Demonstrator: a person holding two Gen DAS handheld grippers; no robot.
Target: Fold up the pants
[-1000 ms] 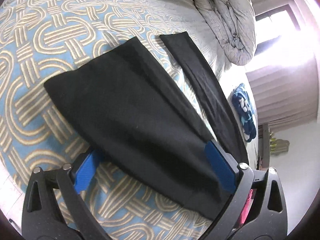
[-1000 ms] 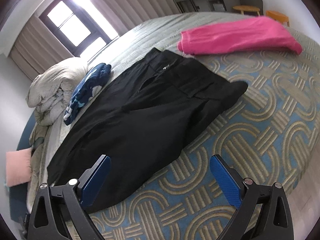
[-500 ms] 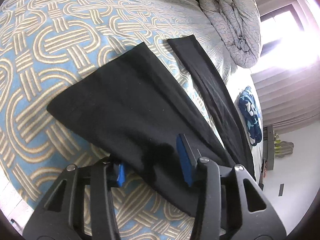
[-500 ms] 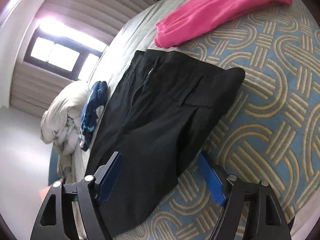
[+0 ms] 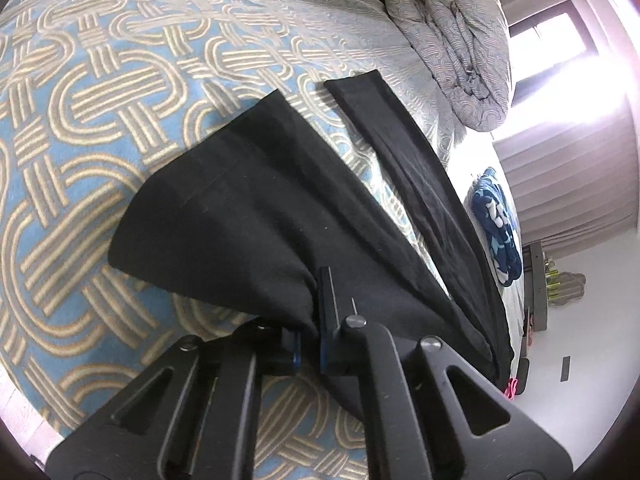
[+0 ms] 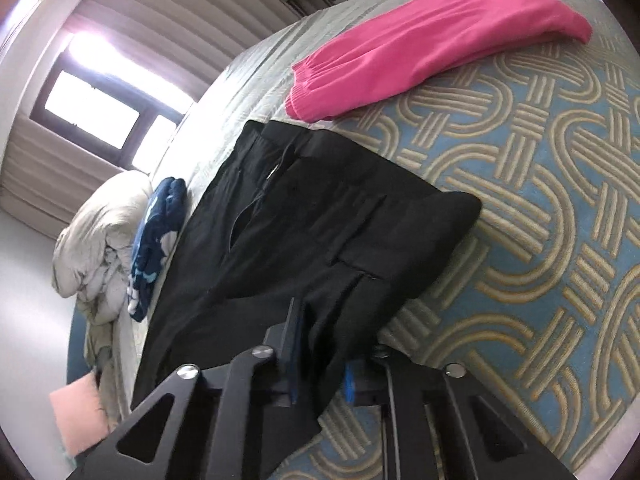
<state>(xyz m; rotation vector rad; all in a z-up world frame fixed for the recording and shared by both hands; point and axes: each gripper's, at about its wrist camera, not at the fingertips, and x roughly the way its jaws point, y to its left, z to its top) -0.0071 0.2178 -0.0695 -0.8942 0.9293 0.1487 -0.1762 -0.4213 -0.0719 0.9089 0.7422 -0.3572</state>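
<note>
Black pants [image 5: 256, 216] lie spread on the patterned bedspread [image 5: 80, 92]. In the left wrist view both legs run away from me, the nearer leg wide, the farther leg [image 5: 408, 160] narrow. My left gripper [image 5: 310, 320] is shut on the near edge of the wide leg, and the cloth bunches at the pads. In the right wrist view the waistband and fly end [image 6: 320, 208] shows. My right gripper [image 6: 320, 356] is shut on the pants' near side edge below the pocket.
A pink garment [image 6: 432, 40] lies beyond the waistband. A blue patterned cloth [image 6: 156, 240] and a crumpled grey duvet [image 5: 460, 48] sit on the far side of the bed. The bed's edge runs just under both grippers.
Both grippers went from wide open to shut on the near edge of the pants. The cloth now puckers at each grip.
</note>
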